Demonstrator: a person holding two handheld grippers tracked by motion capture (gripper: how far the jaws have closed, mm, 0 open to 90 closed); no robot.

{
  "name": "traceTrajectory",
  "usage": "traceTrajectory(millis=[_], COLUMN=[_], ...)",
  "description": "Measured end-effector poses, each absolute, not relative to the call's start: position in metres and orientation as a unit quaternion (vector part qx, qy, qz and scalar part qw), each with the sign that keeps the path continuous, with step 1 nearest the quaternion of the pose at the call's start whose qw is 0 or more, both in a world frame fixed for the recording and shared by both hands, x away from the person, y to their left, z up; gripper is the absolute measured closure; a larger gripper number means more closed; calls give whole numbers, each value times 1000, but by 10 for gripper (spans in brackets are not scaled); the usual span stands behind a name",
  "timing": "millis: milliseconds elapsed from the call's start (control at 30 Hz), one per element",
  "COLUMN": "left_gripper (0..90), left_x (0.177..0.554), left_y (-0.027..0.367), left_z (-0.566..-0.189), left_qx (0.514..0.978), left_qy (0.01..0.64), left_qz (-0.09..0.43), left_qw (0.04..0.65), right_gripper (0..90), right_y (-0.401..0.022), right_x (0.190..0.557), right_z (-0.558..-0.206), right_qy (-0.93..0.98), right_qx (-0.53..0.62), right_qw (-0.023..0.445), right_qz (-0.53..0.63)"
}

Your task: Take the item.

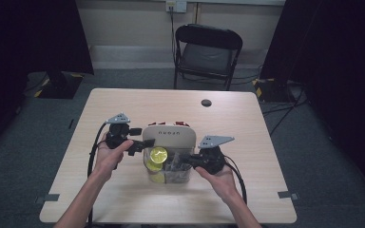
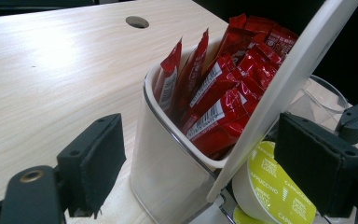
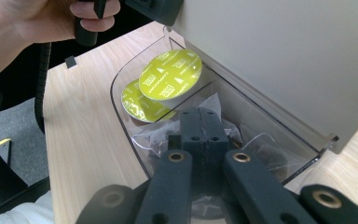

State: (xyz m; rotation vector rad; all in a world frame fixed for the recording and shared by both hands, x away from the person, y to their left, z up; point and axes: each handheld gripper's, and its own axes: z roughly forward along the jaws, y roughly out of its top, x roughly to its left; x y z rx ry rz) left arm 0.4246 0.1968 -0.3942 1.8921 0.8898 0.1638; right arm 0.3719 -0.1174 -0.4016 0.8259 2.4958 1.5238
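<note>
Right gripper view looks down its own closed jaws: the right gripper (image 3: 200, 122) reaches into the clear front compartment (image 3: 121, 100), its tips together among crinkled clear-wrapped packets (image 3: 161, 137), likely pinching one, though I cannot tell. Just beyond lie two green capsules (image 3: 170, 74), stacked askew. Behind them the white lid (image 3: 279, 60) stands tilted up, apparently propped open by the left gripper (image 2: 200, 161), whose jaws stand wide with the lid's edge between them, so the right can work inside. Farthest back, red sachets (image 2: 219, 88) fill the rear compartment (image 2: 156, 140).
</note>
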Motion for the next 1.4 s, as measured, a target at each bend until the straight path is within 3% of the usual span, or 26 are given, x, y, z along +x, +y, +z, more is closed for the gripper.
traceTrajectory(millis=[1400], left_gripper=[160], left_x=[425], left_y=[197], left_z=[-395], left_qx=[782], left_qy=[370], left_qz=[66], left_qw=[498], right_gripper=[900], right_y=[-129], right_x=[366], right_z=[-376], right_qy=[795], right_qx=[268], right_qw=[71], right_qz=[539])
